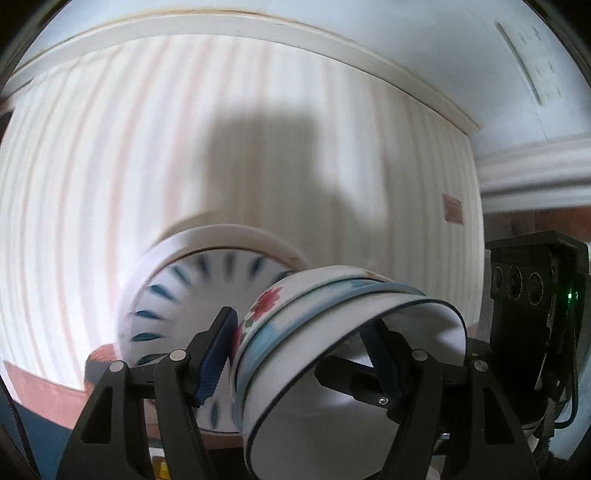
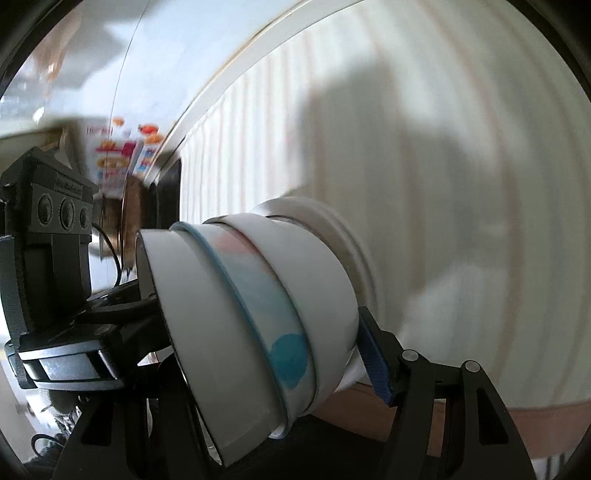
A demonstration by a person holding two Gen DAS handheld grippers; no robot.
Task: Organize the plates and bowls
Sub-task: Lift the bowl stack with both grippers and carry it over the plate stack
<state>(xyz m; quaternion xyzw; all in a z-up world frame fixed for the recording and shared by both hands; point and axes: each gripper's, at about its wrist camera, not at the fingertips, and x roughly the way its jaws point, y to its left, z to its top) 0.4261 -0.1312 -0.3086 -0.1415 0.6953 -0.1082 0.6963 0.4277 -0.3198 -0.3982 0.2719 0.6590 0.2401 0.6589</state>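
Three nested bowls (image 1: 332, 332) hang tilted above the table: a flowered one, a blue-banded one and an inner white one with a dark rim. My left gripper (image 1: 299, 325) is shut on the stack's wall, with one blue pad (image 1: 218, 354) outside on the flowered bowl and the other inside. My right gripper (image 2: 258, 306) grips the bowls (image 2: 258, 302) from the other side; its outer pad (image 2: 373, 362) presses the outside and its other finger is hidden inside. Below lies a white plate with blue dashes (image 1: 184, 295) on a larger white plate.
A striped white tablecloth (image 1: 110, 166) covers the table, with a pale raised edge (image 1: 221, 26) at the far side. The right gripper's body (image 1: 535, 295) is close on the right. Colourful packages (image 2: 118, 158) stand beyond the table's left end. The frames are motion-blurred.
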